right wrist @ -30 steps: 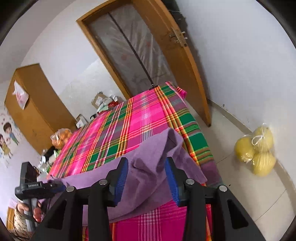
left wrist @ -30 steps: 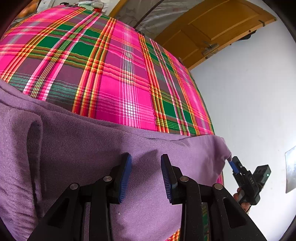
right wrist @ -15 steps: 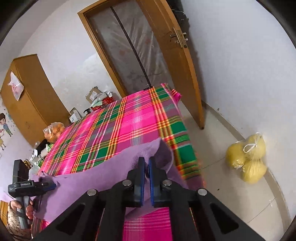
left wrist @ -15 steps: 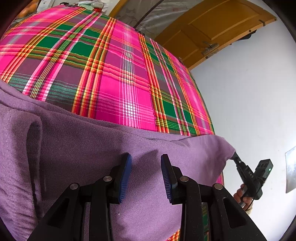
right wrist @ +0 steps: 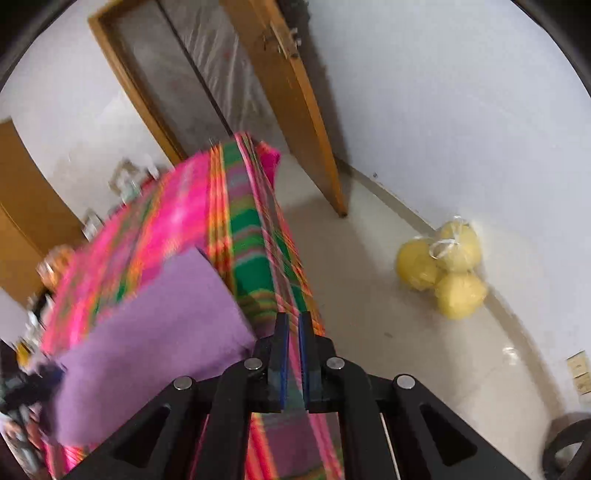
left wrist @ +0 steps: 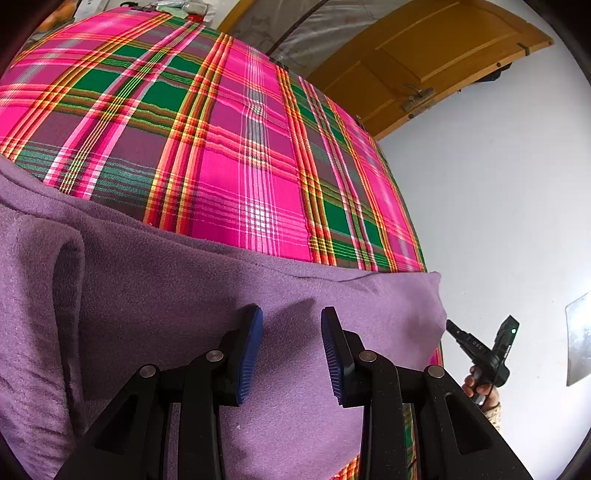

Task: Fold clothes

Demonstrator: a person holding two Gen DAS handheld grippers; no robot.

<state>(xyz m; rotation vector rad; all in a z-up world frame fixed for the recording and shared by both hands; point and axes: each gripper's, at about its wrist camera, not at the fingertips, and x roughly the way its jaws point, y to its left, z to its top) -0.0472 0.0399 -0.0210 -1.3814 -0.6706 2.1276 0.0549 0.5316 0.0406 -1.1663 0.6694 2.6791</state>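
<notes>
A purple fleece garment (left wrist: 177, 295) lies across the near part of a bed with a pink and green plaid spread (left wrist: 240, 147). My left gripper (left wrist: 291, 332) rests over the garment, its blue pads apart and smooth cloth showing between them. In the right wrist view, my right gripper (right wrist: 291, 317) is shut. The garment's (right wrist: 166, 332) corner runs in behind its left finger, so the pinch itself is hidden. From the left wrist view the right gripper (left wrist: 448, 325) meets the garment's right edge, which hangs in the air past the bed's side.
A bag of yellow fruit (right wrist: 443, 266) sits on the floor by the white wall. A wooden door (right wrist: 295, 110) stands open beyond the bed's far corner. A wooden cabinet (right wrist: 22, 221) and small clutter (left wrist: 177, 5) lie past the bed's far end. A hand (left wrist: 476, 384) holds the right gripper.
The right gripper closed on the garment's corner and swung to the right, drawing the cloth out flat past the bed's edge. The left gripper stayed still with its jaws as before.
</notes>
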